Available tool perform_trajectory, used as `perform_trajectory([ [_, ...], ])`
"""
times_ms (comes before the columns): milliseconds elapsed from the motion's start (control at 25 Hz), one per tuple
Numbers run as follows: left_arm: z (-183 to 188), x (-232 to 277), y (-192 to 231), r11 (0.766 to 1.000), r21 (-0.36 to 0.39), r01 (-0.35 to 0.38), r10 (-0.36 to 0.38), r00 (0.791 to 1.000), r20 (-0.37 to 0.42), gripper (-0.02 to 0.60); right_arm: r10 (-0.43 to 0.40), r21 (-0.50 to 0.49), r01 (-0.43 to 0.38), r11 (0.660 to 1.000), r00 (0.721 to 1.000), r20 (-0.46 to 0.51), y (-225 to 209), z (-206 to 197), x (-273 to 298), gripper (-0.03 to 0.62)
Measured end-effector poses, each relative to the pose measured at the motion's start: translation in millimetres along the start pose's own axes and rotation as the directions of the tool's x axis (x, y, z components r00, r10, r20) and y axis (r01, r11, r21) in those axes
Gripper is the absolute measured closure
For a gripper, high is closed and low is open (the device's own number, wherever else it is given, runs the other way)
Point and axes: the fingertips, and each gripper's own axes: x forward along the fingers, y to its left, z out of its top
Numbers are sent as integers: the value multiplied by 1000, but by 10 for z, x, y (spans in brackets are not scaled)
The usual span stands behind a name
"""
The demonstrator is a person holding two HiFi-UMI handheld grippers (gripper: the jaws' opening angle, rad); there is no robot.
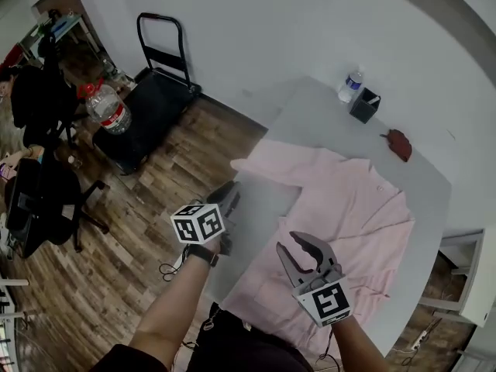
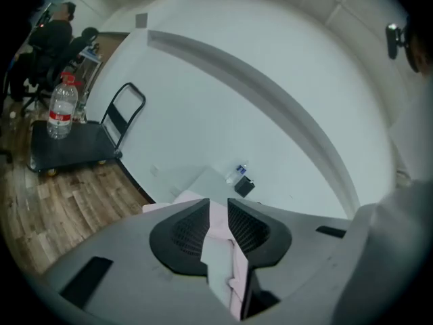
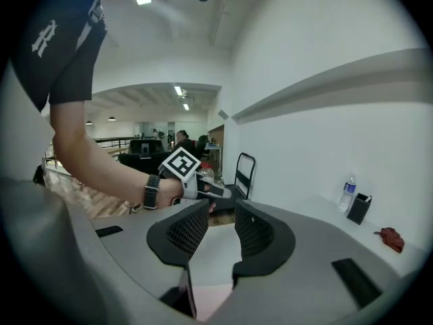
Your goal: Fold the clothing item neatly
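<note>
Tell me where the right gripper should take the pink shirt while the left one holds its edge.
Probably the near hem of the pink shirt, just below the open right gripper. Come in low from the person's side: the cloth lies flat on the table, so only its edge offers a lip to pinch. The left gripper pinches the left side.

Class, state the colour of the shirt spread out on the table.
The shirt is plain pale pink, with no pattern. It shows best in the head view.

Shirt (image 1: 341, 208) soft pink cloth, matt; table (image 1: 310, 111) smooth grey (faint sheen); floor (image 1: 155, 208) wood planks; fingers (image 3: 186, 230) black textured plastic.
</note>
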Motion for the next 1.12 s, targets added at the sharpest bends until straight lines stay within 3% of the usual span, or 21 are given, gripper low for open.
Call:
perform_trajectory([
  [80, -1, 230, 364, 995, -97, -17, 15, 1000, -17, 492, 6, 7, -5, 1000, 1000, -11, -52, -26, 132, 468],
  [160, -4, 442, 705, 965, -263, -16, 9, 1000, -27, 478, 7, 16, -7, 1000, 999, -33, -127, -57, 286, 470],
  [240, -14, 580, 1042, 905, -426, -26, 14, 999, -30, 460, -2, 42, 4, 999, 998, -55, -185, -67, 439, 469],
  [360, -84, 737, 1448, 799, -597, -70, 53, 998, -45, 426, -16, 69, 21, 997, 997, -79, -262, -52, 634, 470],
  [520, -339, 1002, 1705, 679, -715, -170, 104, 985, -135, 383, -23, 76, 31, 997, 994, -103, -389, -44, 780, 469],
  [760, -597, 1263, 1930, 529, -788, -315, 159, 949, -272, 344, -39, 71, 49, 996, 991, -131, -555, 23, 952, 470],
  [840, -707, 1310, 1972, 509, -776, -372, 156, 927, -342, 322, -39, 72, 50, 996, 990, -135, -588, 45, 1007, 469],
  [960, -828, 1357, 1998, 497, -747, -442, 146, 891, -430, 298, -34, 77, 45, 996, 991, -131, -632, 77, 1105, 470],
  [1120, -942, 1450, 1947, 500, -730, -466, 68, 861, -503, 295, -41, 90, 53, 994, 991, -130, -692, 58, 1193, 474],
])
